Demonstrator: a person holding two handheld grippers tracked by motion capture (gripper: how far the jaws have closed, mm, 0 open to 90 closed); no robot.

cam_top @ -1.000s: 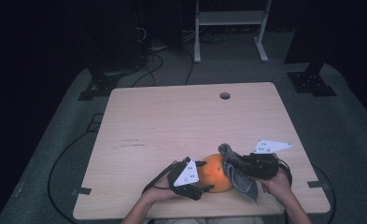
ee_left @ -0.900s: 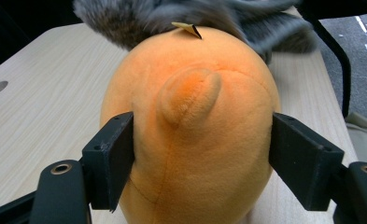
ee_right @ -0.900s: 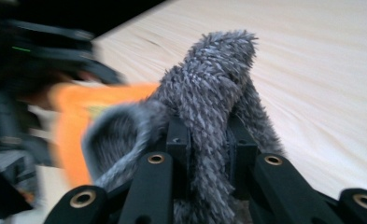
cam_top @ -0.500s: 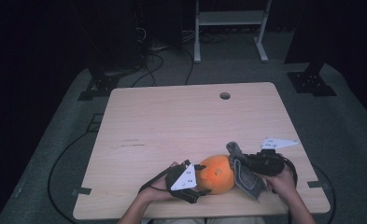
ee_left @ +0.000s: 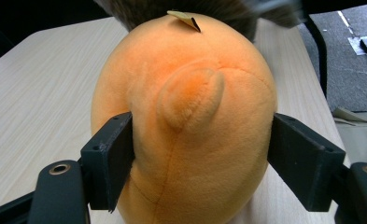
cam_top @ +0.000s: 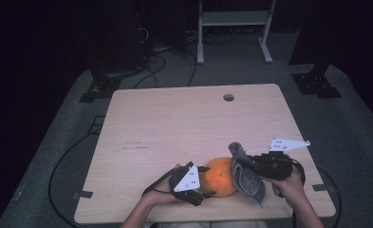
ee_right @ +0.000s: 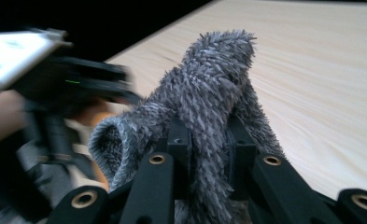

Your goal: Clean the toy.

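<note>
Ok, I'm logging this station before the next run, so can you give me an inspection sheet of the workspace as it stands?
Surface: light wooden table, round hole near the far edge.
Job's things: orange plush toy on the near edge; grey fuzzy cloth beside it.
Clutter: nothing seen.
Grippers: left gripper shut on the plush's sides; right gripper shut on the cloth.
Cables: black cable on the floor at left.
Surroundings: grey carpet, white rack legs behind, dark stands.
</note>
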